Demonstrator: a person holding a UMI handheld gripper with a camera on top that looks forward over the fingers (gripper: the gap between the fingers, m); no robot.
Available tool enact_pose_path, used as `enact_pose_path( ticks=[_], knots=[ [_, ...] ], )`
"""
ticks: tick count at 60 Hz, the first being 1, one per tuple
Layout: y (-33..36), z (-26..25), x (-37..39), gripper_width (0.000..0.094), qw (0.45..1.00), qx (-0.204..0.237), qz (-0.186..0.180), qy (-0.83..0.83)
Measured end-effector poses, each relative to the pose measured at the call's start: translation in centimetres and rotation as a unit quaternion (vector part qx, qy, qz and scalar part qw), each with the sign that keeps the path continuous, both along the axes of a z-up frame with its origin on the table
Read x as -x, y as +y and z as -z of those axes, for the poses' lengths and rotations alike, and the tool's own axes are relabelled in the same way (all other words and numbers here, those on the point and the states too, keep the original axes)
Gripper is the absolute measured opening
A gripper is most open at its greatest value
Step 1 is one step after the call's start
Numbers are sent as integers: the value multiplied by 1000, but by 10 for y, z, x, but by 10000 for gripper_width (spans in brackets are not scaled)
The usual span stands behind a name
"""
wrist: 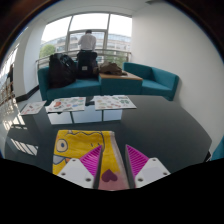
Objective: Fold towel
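Note:
A yellow towel with pink and white patterns and a purple heart lies flat on the dark table. My gripper hovers low over the towel's near part. Its two fingers, with pink pads, stand apart, and the towel with the heart shows in the gap between them. The fingers are open and do not press on anything. The towel's nearest edge is hidden below the fingers.
Two printed sheets lie at the table's far edge. Beyond is a teal sofa with a black backpack on it. A person stands by the window behind.

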State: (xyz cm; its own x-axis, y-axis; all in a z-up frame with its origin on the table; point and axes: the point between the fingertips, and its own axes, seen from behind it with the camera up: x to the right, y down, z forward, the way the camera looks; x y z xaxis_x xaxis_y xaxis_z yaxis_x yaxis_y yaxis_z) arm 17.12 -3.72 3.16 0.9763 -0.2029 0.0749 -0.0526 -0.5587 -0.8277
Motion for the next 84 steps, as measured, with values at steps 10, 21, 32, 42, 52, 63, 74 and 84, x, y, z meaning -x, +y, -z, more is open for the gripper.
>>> enact_pose_path(
  ticks=[10, 21, 32, 42, 52, 63, 74, 84],
  knots=[
    [-12, 5, -40, 715, 998, -7, 46, 31],
    [-25, -39, -7, 782, 999, -36, 13, 35],
    [-66, -61, 63, 797, 998, -46, -30, 38],
    [-101, -67, 132, 800, 995, -40, -75, 45],
    [-129, -88, 175, 810, 991, -55, -114, 38],
    [-148, -108, 201, 810, 988, -66, -138, 34],
    [-159, -118, 209, 809, 986, -77, -142, 28],
    [-161, -122, 210, 809, 985, -82, -145, 35]
  ],
)
